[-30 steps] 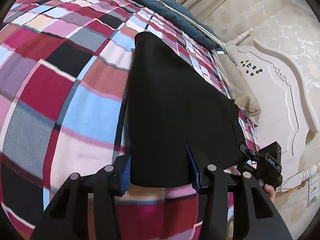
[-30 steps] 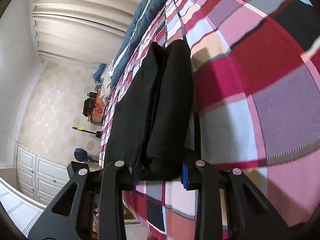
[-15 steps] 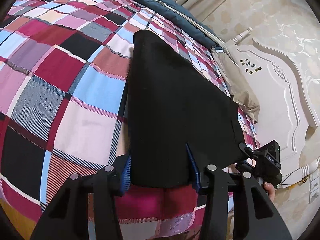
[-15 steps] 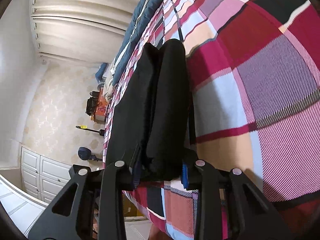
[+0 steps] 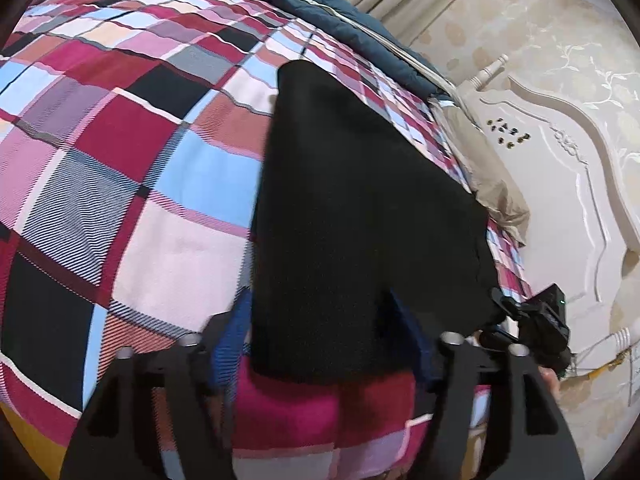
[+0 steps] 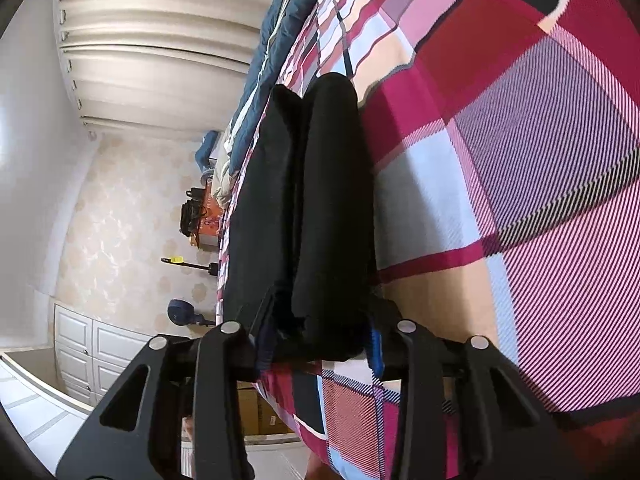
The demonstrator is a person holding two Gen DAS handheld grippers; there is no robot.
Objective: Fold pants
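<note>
— Left tool (image 5: 320,344)?
— Jaws just spread wide, released; the black pants' (image 5: 360,216) near edge lies loose between them.
— And the right tool (image 6: 316,340)?
— Easing apart too, though the folded cloth there fills the gap; I can't tell if it's gripped.
— Where's the garment?
— Flat on the plaid bed (image 5: 132,184), by the white headboard (image 5: 580,208).

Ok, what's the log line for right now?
left gripper: fingers just opened wide, pants between, released | right gripper: fingers just opening, pants between, grip unclear | pants: folded, on plaid blanket
</note>
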